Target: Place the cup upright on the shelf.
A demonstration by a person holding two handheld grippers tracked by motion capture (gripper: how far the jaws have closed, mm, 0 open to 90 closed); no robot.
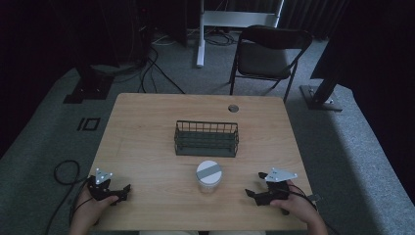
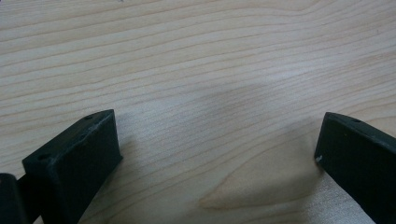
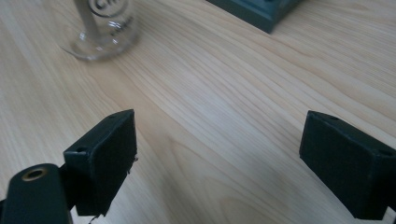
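A clear glass jar with a white lid stands upright near the front middle of the wooden table. Behind it sits a dark green wire basket. My left gripper rests at the front left corner, open, with bare wood between its jaws. At the front right my right gripper is open too, jaws pointing toward the jar. In the right gripper view the jar's base is at the upper left and a corner of the basket at the top.
A cable hole sits near the table's far edge. Beyond the table are a black folding chair, a white stand leg and cables on the grey carpet. A cable loop lies left of the table.
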